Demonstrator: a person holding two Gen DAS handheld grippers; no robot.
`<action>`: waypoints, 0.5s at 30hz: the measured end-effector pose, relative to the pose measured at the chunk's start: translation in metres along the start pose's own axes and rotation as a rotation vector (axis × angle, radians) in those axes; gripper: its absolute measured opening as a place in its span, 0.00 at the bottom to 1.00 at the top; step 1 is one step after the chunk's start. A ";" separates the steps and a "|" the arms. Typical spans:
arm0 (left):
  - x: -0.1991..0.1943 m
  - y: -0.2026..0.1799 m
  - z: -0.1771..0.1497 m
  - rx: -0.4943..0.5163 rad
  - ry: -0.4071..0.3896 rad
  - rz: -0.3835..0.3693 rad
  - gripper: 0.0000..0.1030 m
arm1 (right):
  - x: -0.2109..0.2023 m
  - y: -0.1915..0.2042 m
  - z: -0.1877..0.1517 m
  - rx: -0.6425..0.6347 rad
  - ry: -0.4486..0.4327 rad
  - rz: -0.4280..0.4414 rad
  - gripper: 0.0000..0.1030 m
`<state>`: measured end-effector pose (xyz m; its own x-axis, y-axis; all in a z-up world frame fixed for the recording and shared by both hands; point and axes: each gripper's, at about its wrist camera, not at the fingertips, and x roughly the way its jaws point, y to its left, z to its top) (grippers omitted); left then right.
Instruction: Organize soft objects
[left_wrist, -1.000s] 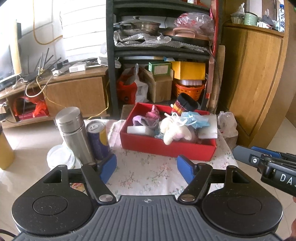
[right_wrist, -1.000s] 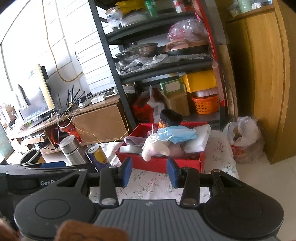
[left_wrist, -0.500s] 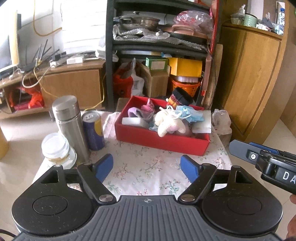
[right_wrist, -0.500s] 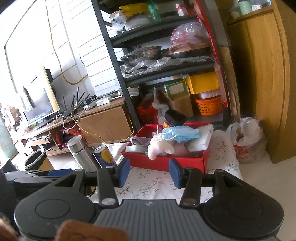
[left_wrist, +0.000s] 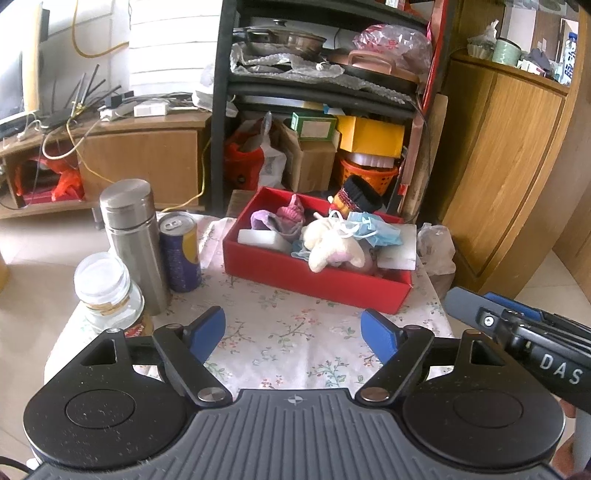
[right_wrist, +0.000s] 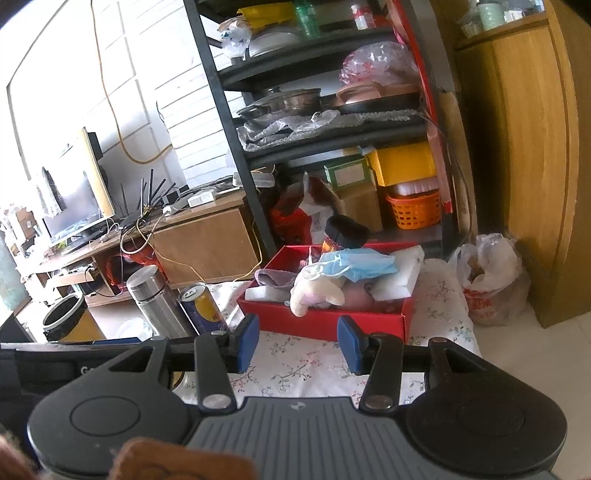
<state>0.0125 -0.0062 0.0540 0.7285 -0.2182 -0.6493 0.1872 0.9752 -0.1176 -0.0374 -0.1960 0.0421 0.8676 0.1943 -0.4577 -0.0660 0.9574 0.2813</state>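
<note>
A small table with a flowered cloth (left_wrist: 295, 332) fills the frame centre; the red box (left_wrist: 314, 280) of soft toys sits at its far right edge. The left gripper (left_wrist: 293, 330) is wide open and empty; the right gripper (right_wrist: 299, 341) is narrower, also empty.

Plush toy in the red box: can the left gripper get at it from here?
Probably yes. The plush toy lies on top, the left gripper is open and empty, and only bare tablecloth lies between.
</note>
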 end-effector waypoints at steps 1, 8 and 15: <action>0.000 -0.001 0.000 -0.001 0.001 -0.002 0.77 | 0.001 0.000 0.000 -0.002 0.002 0.000 0.17; -0.001 -0.006 -0.001 0.009 -0.008 -0.002 0.77 | 0.001 0.001 -0.001 -0.003 0.001 -0.001 0.17; -0.003 -0.008 -0.001 0.017 -0.019 0.013 0.77 | 0.002 0.001 0.000 0.002 -0.003 -0.002 0.17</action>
<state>0.0081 -0.0130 0.0560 0.7435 -0.2063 -0.6361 0.1884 0.9773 -0.0967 -0.0364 -0.1945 0.0412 0.8692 0.1920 -0.4557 -0.0636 0.9573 0.2820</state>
